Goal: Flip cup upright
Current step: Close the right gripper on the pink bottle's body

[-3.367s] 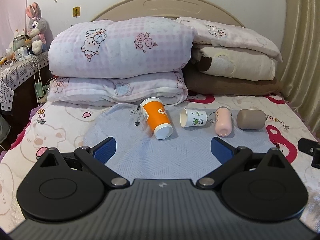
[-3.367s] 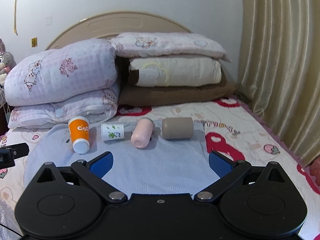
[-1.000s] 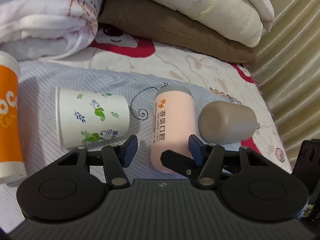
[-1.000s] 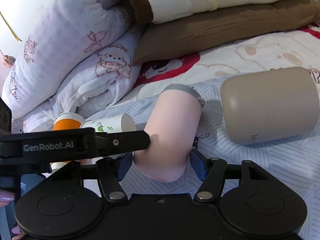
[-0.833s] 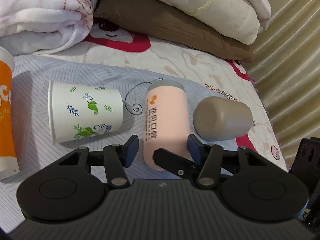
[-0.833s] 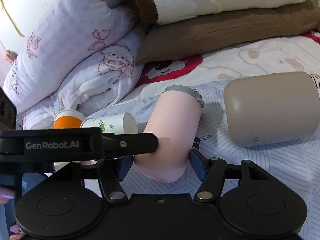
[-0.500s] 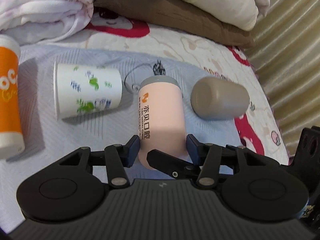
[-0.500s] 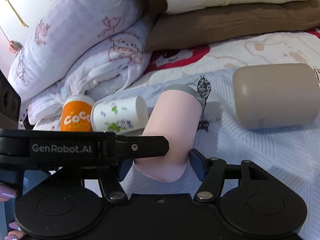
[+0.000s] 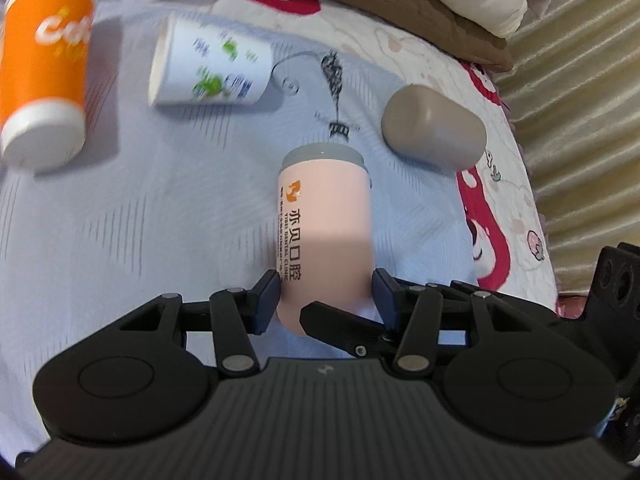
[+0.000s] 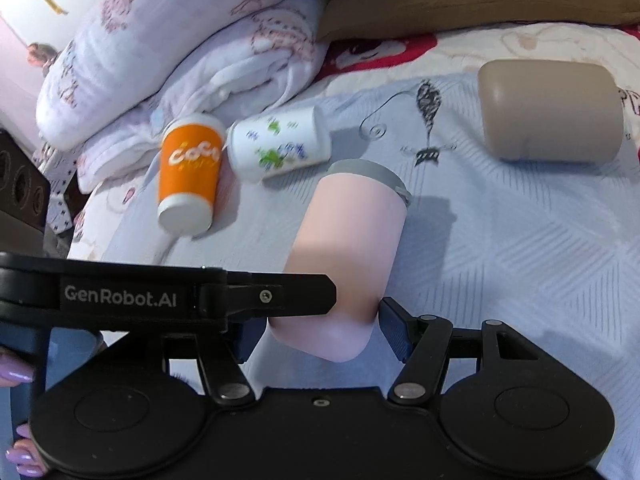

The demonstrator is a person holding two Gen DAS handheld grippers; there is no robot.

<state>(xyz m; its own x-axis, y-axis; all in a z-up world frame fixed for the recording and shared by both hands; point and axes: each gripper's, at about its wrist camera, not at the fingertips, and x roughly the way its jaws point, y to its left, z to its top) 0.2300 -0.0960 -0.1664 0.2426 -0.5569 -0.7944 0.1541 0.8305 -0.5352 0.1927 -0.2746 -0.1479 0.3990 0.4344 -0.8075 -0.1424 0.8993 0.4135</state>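
Observation:
A pink cup with a grey rim (image 9: 325,224) is held off the pale blue cloth, its grey end pointing down and away; it also shows in the right wrist view (image 10: 348,252). My left gripper (image 9: 326,298) is shut on the cup's base end. My right gripper (image 10: 316,334) is shut on the same end from another side; one finger (image 9: 340,326) of it crosses under the cup in the left wrist view. The left gripper's finger (image 10: 276,294) crosses the right wrist view.
An orange cup (image 9: 44,68), a white leaf-print paper cup (image 9: 212,70) and a taupe cup (image 9: 434,128) lie on their sides on the blue cloth (image 9: 140,200). Folded quilts and pillows (image 10: 180,40) are stacked behind. A curtain (image 9: 580,100) hangs at the right.
Both grippers have closed on the pink cup and lifted its near end, tilting it. The views now look more steeply down at the bed.

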